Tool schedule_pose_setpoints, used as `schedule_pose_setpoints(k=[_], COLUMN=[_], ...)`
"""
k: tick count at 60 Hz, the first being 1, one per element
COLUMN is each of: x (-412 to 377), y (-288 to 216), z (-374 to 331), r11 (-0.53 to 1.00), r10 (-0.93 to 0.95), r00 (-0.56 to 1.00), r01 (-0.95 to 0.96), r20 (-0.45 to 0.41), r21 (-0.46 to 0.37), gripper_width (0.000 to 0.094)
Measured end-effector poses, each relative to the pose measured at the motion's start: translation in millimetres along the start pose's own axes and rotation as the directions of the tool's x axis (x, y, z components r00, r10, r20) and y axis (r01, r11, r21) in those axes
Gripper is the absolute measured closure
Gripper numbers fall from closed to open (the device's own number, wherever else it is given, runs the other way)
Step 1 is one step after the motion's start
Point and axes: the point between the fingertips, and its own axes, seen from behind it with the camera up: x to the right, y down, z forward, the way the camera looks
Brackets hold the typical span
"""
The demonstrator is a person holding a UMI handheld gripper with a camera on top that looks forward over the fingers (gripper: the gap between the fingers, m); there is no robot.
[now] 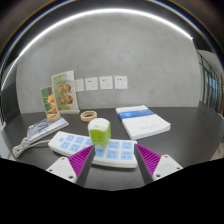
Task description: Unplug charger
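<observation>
A white power strip (112, 151) with light blue socket faces lies on the dark table just ahead of my fingers. A light green charger (98, 131) stands plugged into it near its far edge. My gripper (112, 162) is open, with its purple pads (76, 158) wide apart at either side of the strip's near edge. The charger is beyond the fingertips and nothing touches it.
A stack of white sheets (142, 121) lies to the right beyond the strip. A tape roll (89, 115), a brochure stand (62, 92) and a magazine (45, 128) are at the left back. Wall sockets (105, 82) sit on the white wall. A black cable (24, 146) runs off left.
</observation>
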Motion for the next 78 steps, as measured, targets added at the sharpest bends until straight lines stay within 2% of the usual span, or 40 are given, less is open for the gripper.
schedule_pose_setpoints(k=[9, 19, 23, 26, 33, 38, 44, 45, 46, 56, 61, 68, 73, 78], x=[-37.3, -34.3, -27.0, -27.7, -30.5, -28.6, -29.7, -29.1, -31.0, -32.4, -30.6, -13.2, 14.0, 49.8], y=[-16.4, -41.6, -47.2, -46.7, -49.6, -49.8, -49.0, -49.4, -49.0, -50.6, -95.2, -179.6, -214.7, -222.4], z=[48.1, 90.3, 103.6, 112.1, 110.0, 111.4, 114.2, 114.0, 116.0, 113.6, 92.6, 53.1, 42.0, 51.0], r11=[1.000, 0.997, 0.996, 0.995, 0.986, 0.988, 0.991, 0.991, 0.991, 0.996, 0.987, 0.946, 0.926, 0.924], r10=[0.002, 0.008, -0.006, -0.034, -0.101, -0.064, -0.072, -0.074, -0.074, -0.058, -0.048, -0.066, -0.049, -0.049], r00=[1.000, 0.994, 0.989, 0.986, 0.976, 0.976, 0.980, 0.980, 0.980, 0.989, 0.992, 0.988, 0.987, 0.982], r01=[-0.002, 0.001, 0.020, 0.048, 0.124, 0.091, 0.091, 0.092, 0.092, 0.066, 0.066, 0.107, 0.102, 0.113], r20=[-0.017, -0.108, -0.151, -0.162, -0.192, -0.209, -0.187, -0.182, -0.183, -0.137, -0.120, -0.139, -0.151, -0.181], r21=[0.016, 0.078, 0.087, 0.084, 0.111, 0.123, 0.097, 0.095, 0.095, 0.052, 0.147, 0.307, 0.363, 0.365], gripper_width=[0.0132, 0.0140, 0.0201, 0.0411, 0.0447, 0.0474, 0.0544, 0.0504, 0.0573, 0.0581, 0.0580, 0.0579, 0.0575, 0.0568])
